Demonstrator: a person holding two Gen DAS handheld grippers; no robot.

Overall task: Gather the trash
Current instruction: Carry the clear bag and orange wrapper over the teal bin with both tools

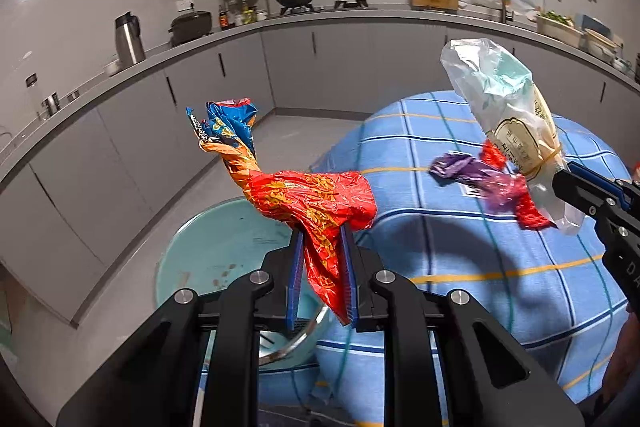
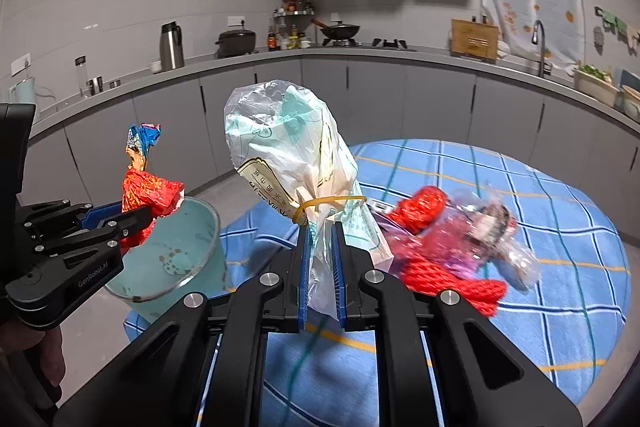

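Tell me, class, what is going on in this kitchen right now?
A person is clearing up trash with a handheld gripper in each hand. The left gripper is shut on a crumpled red and orange wrapper, held above a pale green bin. The right gripper is shut on a plastic bag tied with a rubber band, with red netting hanging beside it, over the blue checked tablecloth.
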